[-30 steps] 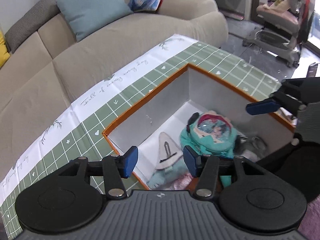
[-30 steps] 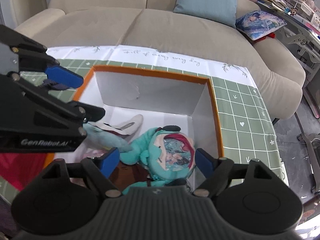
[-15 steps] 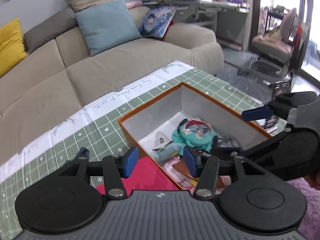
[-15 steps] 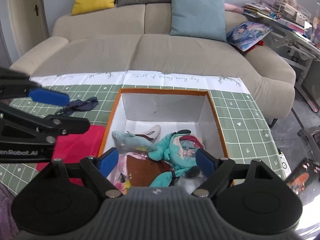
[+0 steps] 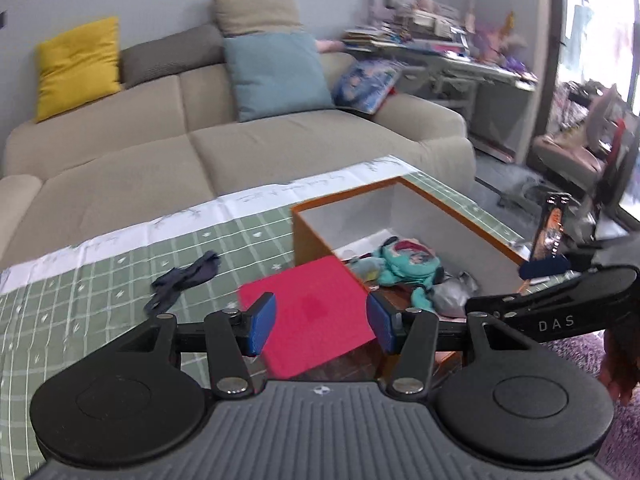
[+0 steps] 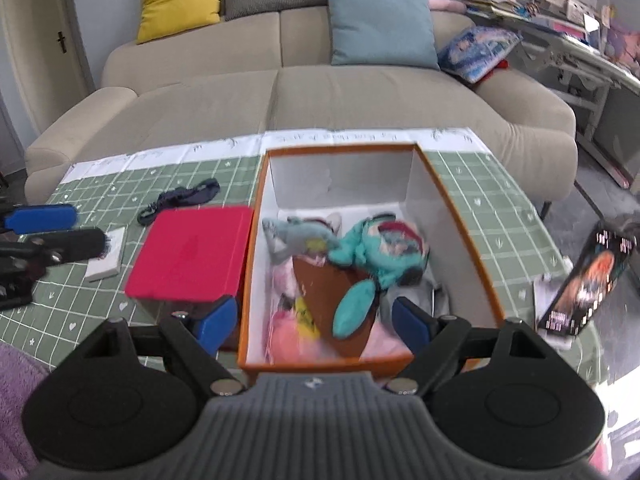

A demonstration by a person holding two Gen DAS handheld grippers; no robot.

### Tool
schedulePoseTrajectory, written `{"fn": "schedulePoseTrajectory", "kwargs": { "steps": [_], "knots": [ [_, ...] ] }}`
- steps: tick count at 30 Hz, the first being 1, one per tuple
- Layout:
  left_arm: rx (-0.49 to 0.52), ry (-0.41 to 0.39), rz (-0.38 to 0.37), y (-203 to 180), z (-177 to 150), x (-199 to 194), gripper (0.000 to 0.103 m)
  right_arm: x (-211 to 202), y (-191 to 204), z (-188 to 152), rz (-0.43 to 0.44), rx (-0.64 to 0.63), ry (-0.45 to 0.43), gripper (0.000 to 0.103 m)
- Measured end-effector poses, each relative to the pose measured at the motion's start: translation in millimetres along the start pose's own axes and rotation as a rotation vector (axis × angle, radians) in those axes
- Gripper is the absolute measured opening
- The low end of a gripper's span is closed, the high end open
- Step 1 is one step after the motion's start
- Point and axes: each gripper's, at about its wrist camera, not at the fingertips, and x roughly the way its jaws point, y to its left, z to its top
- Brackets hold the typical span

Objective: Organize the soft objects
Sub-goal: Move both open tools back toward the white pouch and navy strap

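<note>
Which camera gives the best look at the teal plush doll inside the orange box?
The right wrist view: it looks down into the orange box, showing the teal plush doll nearly whole. The left wrist view shows the doll smaller, at a low angle.

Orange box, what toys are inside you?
Inside the orange box: a teal plush doll, a grey-blue shark plush, a brown piece and pink soft things. Whatever lies underneath is covered.

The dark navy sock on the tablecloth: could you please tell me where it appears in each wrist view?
Left wrist view: the dark navy sock lies left of centre, left of the red box.
Right wrist view: the sock lies upper left, just beyond the red box.
Shared landmark: the orange-rimmed box.
</note>
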Motion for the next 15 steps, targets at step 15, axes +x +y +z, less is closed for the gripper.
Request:
{"fn": "schedulePoseTrajectory", "kwargs": {
  "steps": [15],
  "knots": [
    [-0.193,0.048,0.160,48.4,-66.6,-23.6,0.059,12.2,39.7,-36.1,-0.028,0.089,0.044,0.084]
  ]
}}
